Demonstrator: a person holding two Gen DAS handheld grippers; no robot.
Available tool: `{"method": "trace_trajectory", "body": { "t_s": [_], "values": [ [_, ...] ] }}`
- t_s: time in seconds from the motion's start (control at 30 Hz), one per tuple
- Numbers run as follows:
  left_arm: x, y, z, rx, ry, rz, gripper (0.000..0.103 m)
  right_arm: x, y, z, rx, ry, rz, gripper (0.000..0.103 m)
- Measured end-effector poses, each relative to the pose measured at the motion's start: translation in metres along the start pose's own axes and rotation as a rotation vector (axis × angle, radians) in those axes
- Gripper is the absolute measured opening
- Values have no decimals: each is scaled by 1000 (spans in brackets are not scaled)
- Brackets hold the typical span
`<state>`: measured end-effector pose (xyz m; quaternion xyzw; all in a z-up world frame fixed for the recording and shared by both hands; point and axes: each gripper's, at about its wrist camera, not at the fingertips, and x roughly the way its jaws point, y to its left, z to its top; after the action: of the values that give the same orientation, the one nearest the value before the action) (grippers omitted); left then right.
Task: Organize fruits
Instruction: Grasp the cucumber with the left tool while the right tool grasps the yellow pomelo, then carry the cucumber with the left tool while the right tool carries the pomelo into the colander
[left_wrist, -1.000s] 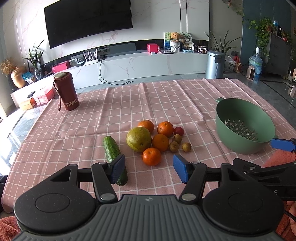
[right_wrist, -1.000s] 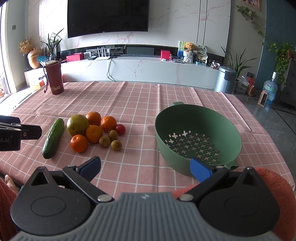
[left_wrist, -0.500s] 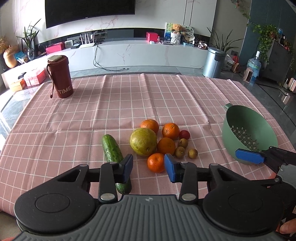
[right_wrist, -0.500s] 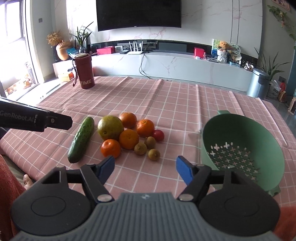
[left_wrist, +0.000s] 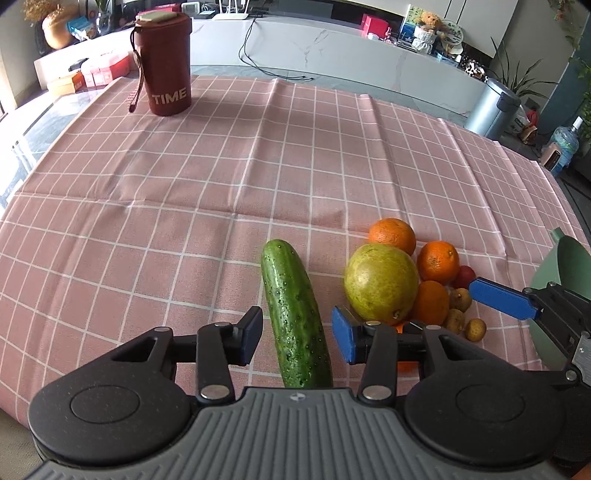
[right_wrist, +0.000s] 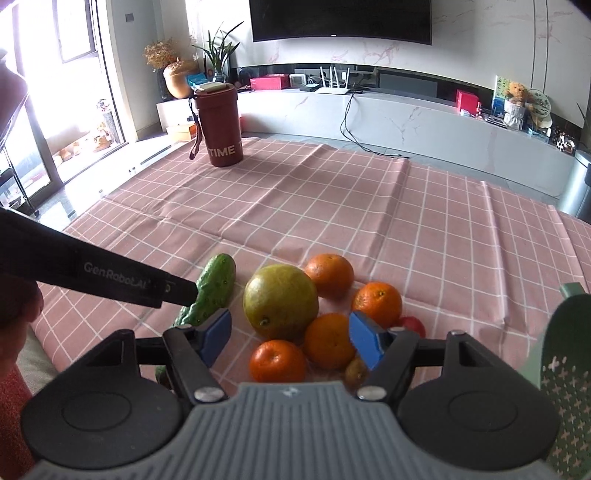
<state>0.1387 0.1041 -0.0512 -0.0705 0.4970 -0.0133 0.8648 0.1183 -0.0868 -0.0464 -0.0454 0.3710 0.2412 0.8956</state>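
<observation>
A green cucumber (left_wrist: 288, 288) lies on the pink checked cloth, its near half between the jaws of my left gripper (left_wrist: 297, 339). Those jaws are opening, with a gap on each side of the cucumber. To its right sits a cluster: a large yellow-green fruit (left_wrist: 380, 282), several oranges (left_wrist: 437, 256), a small red fruit (left_wrist: 466, 275) and small brown fruits (left_wrist: 474, 329). My right gripper (right_wrist: 291, 339) hovers open over the cluster's near side, above a small orange (right_wrist: 277, 360), pressing nothing. The green colander (right_wrist: 569, 354) is at the far right.
A maroon cup marked TIME (left_wrist: 166, 66) stands at the far left of the table. The left gripper's black finger (right_wrist: 110, 280) crosses in front of the cucumber (right_wrist: 216, 284) in the right wrist view. The table's near edge runs along the lower left.
Both grippers came down and in towards the fruit. The left jaws narrowed and now straddle the cucumber. The right jaws narrowed from wide open and swung left, away from the colander.
</observation>
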Motion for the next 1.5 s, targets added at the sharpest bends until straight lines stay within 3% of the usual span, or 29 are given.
{"method": "trace_trajectory", "body": {
  "t_s": [0.33,0.6,0.7,0.87,1.23,1.5],
  "values": [
    [27,14,5,-50,54,-77,52,49,15,3,-156,26,-17,67],
    [40,21,6,-94,81,-110,48,67,15,4,-161,40,-21,67],
    [42,23,6,-106,81,-125,44,70,16,1,-163,45,-20,61],
    [39,23,5,-119,69,-132,42,69,17,0,-166,29,-21,60],
    [-23,7,-3,-95,-112,-113,40,22,23,6,-195,-97,-45,60],
    [-89,-42,-1,-6,-257,-160,40,-43,4,10,-146,-137,-87,60]
  ]
}}
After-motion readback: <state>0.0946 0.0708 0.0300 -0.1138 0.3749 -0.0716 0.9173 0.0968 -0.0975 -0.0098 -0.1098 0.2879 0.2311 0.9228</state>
